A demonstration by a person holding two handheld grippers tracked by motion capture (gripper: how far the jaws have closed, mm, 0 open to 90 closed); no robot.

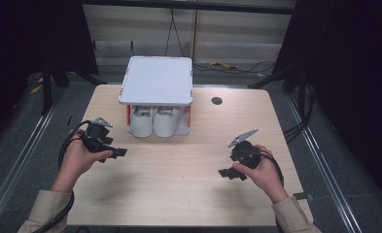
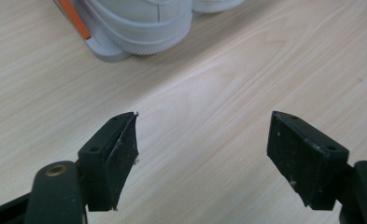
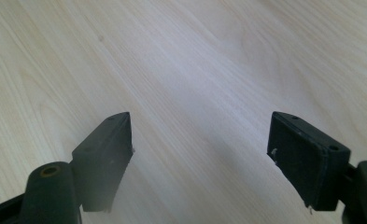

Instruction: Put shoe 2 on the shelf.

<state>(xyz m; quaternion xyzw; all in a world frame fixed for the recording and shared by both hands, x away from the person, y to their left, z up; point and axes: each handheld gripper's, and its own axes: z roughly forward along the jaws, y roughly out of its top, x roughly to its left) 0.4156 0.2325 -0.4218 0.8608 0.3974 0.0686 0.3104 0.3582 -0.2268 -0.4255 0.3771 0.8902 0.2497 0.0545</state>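
A pair of white shoes (image 1: 158, 121) stands on the lower level of a small white rack with orange posts (image 1: 155, 80) at the back middle of the wooden table (image 1: 179, 194). My left gripper (image 1: 116, 152) hovers at the left, in front of the rack, jaws wide apart and empty; in the left gripper view (image 2: 202, 154) the toe of a white shoe (image 2: 144, 23) and an orange post (image 2: 74, 18) lie ahead. My right gripper (image 1: 226, 173) is held at the right, open over bare wood (image 3: 200, 158).
A round black cable hole (image 1: 217, 101) sits in the table to the right of the rack. Cables lie on the floor behind the table (image 1: 227, 65). Metal rails (image 1: 320, 165) run along both sides.
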